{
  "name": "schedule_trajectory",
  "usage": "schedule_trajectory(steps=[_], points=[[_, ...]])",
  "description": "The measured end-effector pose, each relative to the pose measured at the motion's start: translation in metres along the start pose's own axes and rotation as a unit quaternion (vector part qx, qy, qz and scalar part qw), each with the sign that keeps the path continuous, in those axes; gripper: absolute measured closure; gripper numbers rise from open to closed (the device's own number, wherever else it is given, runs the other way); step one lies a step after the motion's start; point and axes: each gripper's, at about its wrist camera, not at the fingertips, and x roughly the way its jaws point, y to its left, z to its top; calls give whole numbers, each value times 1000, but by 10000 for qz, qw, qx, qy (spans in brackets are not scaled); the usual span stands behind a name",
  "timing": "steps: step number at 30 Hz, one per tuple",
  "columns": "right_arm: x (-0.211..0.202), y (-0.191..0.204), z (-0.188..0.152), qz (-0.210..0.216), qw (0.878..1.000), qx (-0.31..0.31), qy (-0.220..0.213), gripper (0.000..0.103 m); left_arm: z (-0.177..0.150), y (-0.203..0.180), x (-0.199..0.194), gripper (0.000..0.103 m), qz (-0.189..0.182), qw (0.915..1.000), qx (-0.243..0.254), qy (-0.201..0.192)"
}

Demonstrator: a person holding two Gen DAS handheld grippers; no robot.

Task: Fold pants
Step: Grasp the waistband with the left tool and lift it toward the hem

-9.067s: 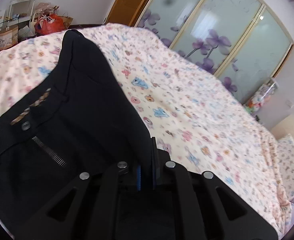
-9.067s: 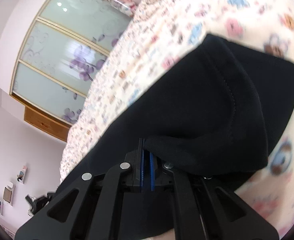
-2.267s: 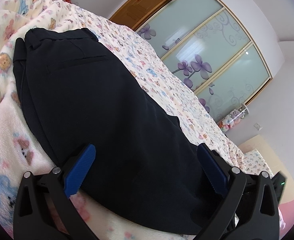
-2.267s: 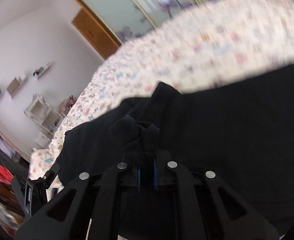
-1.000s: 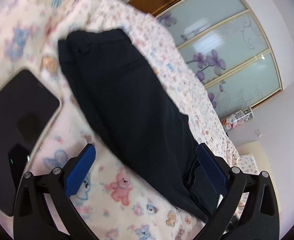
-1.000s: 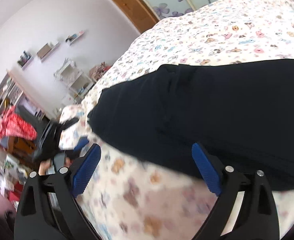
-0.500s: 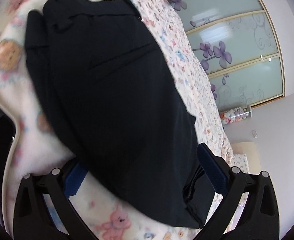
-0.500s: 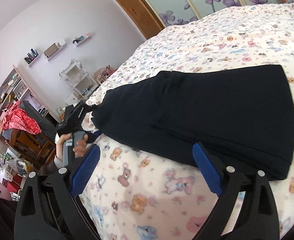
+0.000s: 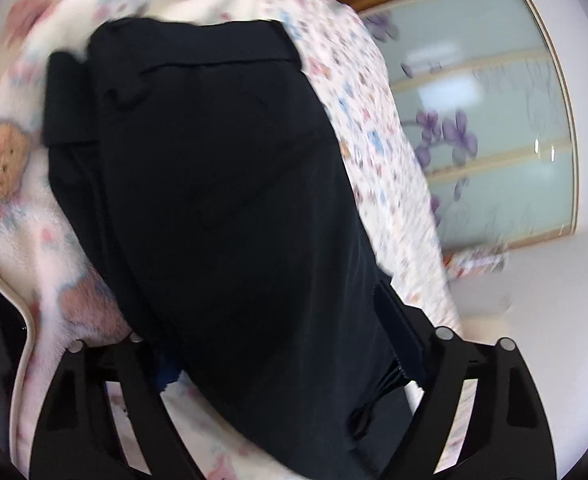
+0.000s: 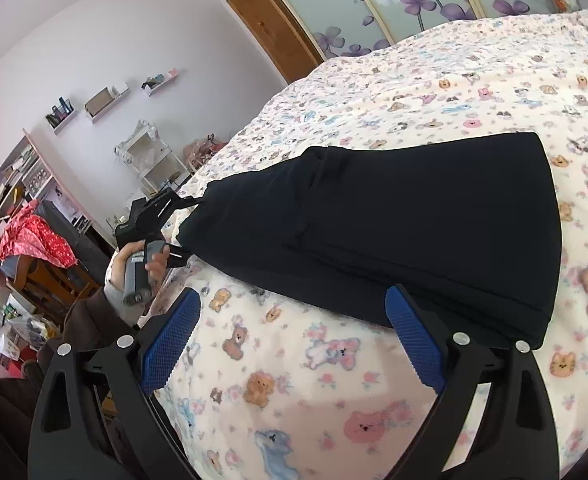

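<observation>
I see the folded pants (image 10: 414, 224) across the middle of my right view, on the bed (image 10: 334, 380). My right gripper (image 10: 289, 340) stands wide apart, empty (lower frame). My left gripper (image 9: 285, 356) has just been closing around the pants' end; whether the pads press yet I cannot tell through the blur.

The left gripper (image 9: 289, 364) points slantwise down with its jaws wide but just closing in, cloth lying between them, a hand (image 10: 133, 258) with a brown sleeve holds its handle, and the right gripper (image 10: 289, 344) hangs with its blue pads (image 10: 414, 344) wide apart, gripping nothing.
</observation>
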Motion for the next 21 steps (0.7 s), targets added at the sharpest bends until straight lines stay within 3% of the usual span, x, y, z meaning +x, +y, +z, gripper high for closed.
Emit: schedule_trajectory(steps=[4,5,6,8,11,16,18,21], points=[[5,-1,-1,-6,10000,15,63,7,8,9,5,28,-161,9983,-564,-18],[5,-1,-1,-9,10000,7,73,7,8,9,6,36,-150,9979,-636,-39],[5,0,-1,-7,10000,-1,75,7,9,8,6,51,-84,9979,-641,-63],[5,2,-2,-7,10000,-25,69,7,6,-3,7,72,288,9994,-149,-80],[4,3,-2,-5,10000,-32,63,7,4,-19,7,74,405,9978,506,-145],[7,0,-3,-42,9999,73,113,7,8,-4,13,68,310,9994,-50,-155],[7,0,-4,-65,9999,86,106,7,8,-4,15,68,340,9993,-54,-167],[5,-3,-4,-86,9998,140,78,7,5,-15,15,78,678,9972,221,-220]])
